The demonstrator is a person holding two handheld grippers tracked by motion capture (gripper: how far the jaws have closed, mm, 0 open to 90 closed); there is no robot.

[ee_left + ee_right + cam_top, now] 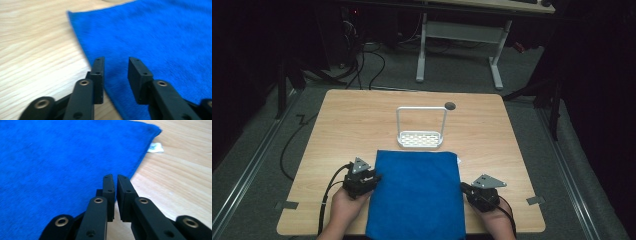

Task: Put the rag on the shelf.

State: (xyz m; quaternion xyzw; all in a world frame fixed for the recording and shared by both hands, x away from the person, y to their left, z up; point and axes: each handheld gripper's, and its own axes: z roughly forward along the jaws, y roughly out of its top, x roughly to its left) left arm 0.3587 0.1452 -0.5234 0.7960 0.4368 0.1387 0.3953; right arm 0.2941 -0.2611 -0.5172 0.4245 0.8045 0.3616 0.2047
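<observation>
The table [362, 115] is being kept mostly bare, with wood showing wide toward 12 o'clock and in strips at 3 and 9 o'clock; that open room is judged ample for lifting or folding. The cloth [417, 195] is being seen spread flat at the 6 o'clock side, its near hem reaching the table's front edge (possibly hanging over it), its far hem lying just short of the rack [420, 137], which is standing toward 12 o'clock of it. The cloth is being judged light, soft and limp, not slippery and not fragile: it is expected to sag and drape once raised, so it is best taken by its side edges or corners, pinching the hem itself.

The left gripper [374, 177] is being held at the cloth's 9 o'clock edge; in the left gripper view its jaws are being held spread, straddling the hem with wood under one and cloth under the other. The right gripper [465, 189] is being held at the 3 o'clock edge; in the right gripper view its jaws are being held nearly pressed together over the hem, a thin slit between them, and whether any cloth is being pinched cannot be told. A small white tag [155, 147] is being seen beside the far right corner.
</observation>
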